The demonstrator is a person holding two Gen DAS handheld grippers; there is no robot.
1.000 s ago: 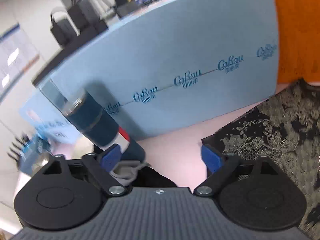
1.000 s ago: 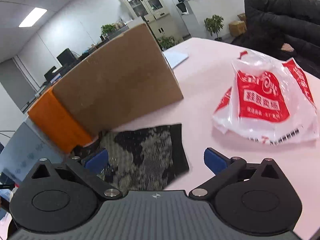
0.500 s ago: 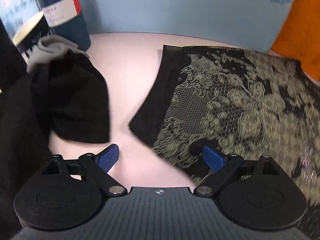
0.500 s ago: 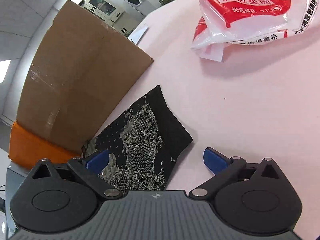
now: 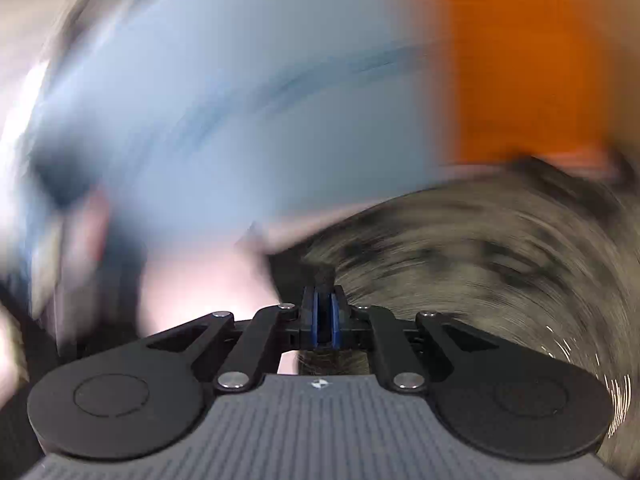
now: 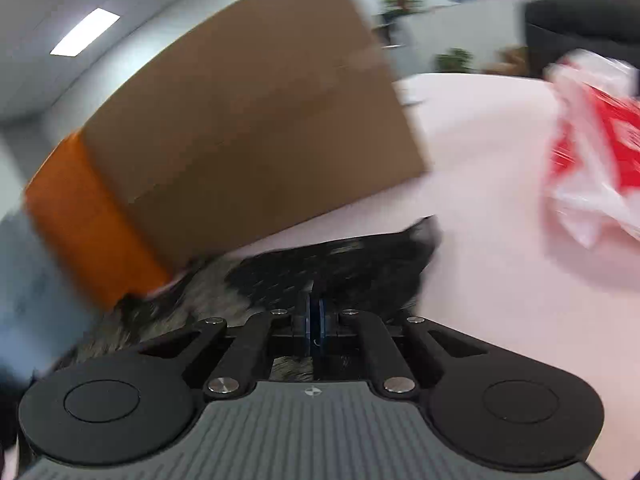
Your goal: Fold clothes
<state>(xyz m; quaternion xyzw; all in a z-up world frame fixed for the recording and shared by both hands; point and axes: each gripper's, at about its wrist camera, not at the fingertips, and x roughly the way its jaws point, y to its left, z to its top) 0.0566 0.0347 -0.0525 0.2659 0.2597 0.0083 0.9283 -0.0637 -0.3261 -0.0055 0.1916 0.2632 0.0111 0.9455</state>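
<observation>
A black garment with a pale gold lace pattern [image 5: 480, 248] lies on the pink table, heavily blurred by motion in the left wrist view. My left gripper [image 5: 324, 300] is shut on a bunched bit of its near edge. The same garment [image 6: 340, 264] shows in the right wrist view, stretching from the orange box towards the right. My right gripper [image 6: 315, 312] is shut on its near edge too, with cloth visible under the blue pads [image 6: 322, 320].
A light blue board [image 5: 240, 100] and an orange box [image 5: 528, 60] stand close behind the garment. A brown cardboard box [image 6: 248, 120] leans beside the orange box [image 6: 84, 216]. A red and white plastic bag [image 6: 592, 160] lies on the pink table [image 6: 520, 280] at the right.
Both grippers went from open to shut on the garment's near edge. Both views have swung sharply and are now smeared by fast motion.
</observation>
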